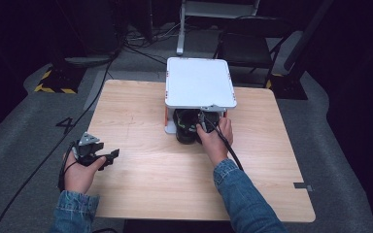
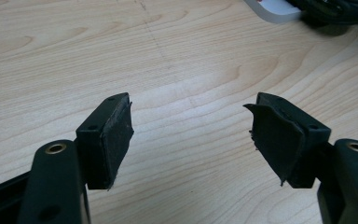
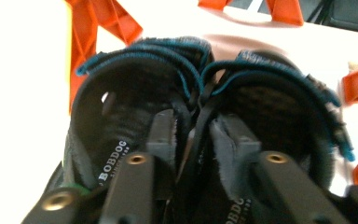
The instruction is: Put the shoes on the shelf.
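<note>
Our right gripper (image 3: pixel 193 140) has one jaw inside each of two black sandals (image 3: pixel 200 88), their adjoining inner walls between the pads; we cannot tell whether the pads press. The pair sits under the white shelf (image 1: pixel 200 81) on the wooden table (image 1: pixel 141 165). Our left gripper (image 2: pixel 191 133) hangs wide and empty, well apart.

The left gripper (image 2: pixel 191 135) hung over the pale wooden tabletop (image 2: pixel 168 60), its two black fingers (image 2: pixel 109 140) rising from the bottom of the frame, standing wide apart with nothing between them. At the upper right lay a white edge (image 2: pixel 275 10) and something dark (image 2: pixel 340 11).
</note>
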`<state>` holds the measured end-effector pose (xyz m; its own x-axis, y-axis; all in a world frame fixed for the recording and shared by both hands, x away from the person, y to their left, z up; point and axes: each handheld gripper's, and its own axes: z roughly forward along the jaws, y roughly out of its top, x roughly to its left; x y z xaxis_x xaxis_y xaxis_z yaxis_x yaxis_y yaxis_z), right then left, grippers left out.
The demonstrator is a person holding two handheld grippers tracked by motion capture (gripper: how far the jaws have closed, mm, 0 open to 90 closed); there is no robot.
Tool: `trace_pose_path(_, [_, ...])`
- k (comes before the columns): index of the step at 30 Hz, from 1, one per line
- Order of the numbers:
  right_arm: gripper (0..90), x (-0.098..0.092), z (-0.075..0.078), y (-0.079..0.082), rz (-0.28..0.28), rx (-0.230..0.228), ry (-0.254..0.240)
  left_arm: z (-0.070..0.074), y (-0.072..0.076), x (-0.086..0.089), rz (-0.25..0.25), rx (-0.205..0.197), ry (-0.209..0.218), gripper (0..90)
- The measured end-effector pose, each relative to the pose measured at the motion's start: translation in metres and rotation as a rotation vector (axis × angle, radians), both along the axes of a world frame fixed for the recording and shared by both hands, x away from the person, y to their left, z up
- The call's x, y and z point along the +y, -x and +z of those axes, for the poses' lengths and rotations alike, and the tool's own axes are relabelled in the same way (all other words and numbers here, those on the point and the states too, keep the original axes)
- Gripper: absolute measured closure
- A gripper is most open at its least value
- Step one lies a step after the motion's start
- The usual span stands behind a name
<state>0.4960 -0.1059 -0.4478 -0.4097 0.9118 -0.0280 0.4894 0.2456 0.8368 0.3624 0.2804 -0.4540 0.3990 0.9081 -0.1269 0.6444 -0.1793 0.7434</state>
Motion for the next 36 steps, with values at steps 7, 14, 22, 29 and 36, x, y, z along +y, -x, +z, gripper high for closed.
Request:
trace_pose_path(7, [50.5,-0.016,0.025,0.019,0.048,-0.05,-0.007,0.007,-0.005,-0.017,-0.043,-0.016,-0.001,29.4])
trace_pose_path(14, [49.2,-0.043,0.05,0.049,0.133,-0.054,-0.044,0.019,-0.007,-0.04,-0.128,-0.044,0.031,29.8])
trace_pose_path(22, [56.5,-0.076,0.063,0.088,0.239,-0.017,-0.145,0.034,-0.007,-0.076,-0.278,-0.127,0.076,28.1])
trace_pose_path(29, [60.6,-0.091,0.052,0.116,0.326,0.024,-0.115,0.035,-0.007,-0.11,-0.384,-0.104,0.067,33.4])
trace_pose_path(36, [70.7,-0.093,0.025,0.118,0.356,0.117,-0.076,0.022,-0.012,-0.139,-0.419,-0.037,0.011,52.2])
